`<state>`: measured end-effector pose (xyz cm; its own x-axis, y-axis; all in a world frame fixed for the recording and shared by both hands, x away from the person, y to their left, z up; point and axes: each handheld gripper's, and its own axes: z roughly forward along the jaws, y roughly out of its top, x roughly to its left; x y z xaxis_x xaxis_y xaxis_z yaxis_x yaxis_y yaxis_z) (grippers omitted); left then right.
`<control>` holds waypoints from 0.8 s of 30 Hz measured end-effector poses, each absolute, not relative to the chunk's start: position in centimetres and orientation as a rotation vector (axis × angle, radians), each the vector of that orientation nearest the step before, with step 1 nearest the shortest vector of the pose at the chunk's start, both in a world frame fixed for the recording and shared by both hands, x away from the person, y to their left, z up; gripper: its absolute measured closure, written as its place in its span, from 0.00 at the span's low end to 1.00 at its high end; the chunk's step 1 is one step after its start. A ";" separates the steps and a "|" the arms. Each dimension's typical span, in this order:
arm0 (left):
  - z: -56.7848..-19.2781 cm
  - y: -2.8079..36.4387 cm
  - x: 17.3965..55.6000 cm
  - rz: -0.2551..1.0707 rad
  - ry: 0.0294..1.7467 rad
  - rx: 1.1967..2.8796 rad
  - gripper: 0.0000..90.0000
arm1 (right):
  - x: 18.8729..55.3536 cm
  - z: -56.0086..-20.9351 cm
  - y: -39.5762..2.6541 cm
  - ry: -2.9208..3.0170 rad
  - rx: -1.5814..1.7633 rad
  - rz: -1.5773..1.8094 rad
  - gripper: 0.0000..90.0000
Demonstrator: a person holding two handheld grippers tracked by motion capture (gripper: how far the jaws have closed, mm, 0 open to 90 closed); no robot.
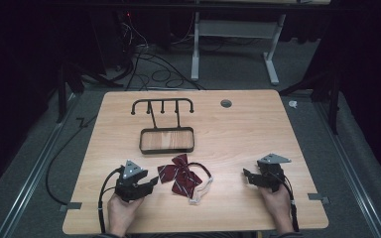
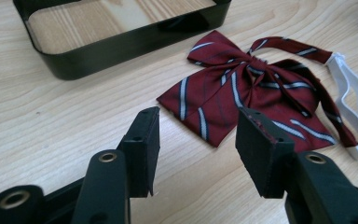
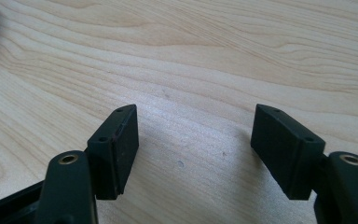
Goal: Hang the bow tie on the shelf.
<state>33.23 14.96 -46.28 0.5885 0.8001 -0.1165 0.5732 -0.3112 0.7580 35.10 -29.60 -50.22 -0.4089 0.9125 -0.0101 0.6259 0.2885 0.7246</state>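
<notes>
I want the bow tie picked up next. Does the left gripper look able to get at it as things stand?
Probably yes: the left gripper has open jaws aimed at the bow tie, with bare table between them.

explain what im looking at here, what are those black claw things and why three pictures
A person sits at a wooden table, holding a hand-operated gripper in each hand: the left gripper and the right gripper. The high view looks down from above. The other two pictures come from cameras riding on each gripper, looking along its black fingers. On the table lie a dark red striped bow tie with a white strap, and a black wire rack with hooks. Both grippers are open; nothing is held. The left one points at the bow tie.
</notes>
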 end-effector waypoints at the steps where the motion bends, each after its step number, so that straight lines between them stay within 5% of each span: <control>1: -46.2 14.9 33.3 0.357 1.087 2.016 0.56 | 35.1 -50.2 -29.6 2.138 1.378 0.909 0.37; 24: -45.2 12.1 34.9 0.294 0.995 2.039 0.58 | 35.1 -50.2 -29.6 2.138 1.381 0.910 0.37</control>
<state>34.89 12.14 -45.18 0.6593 0.7392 -0.1377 0.5451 -0.3436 0.7647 35.10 -29.61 -50.21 -0.4077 0.9131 -0.0082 0.6271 0.2865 0.7244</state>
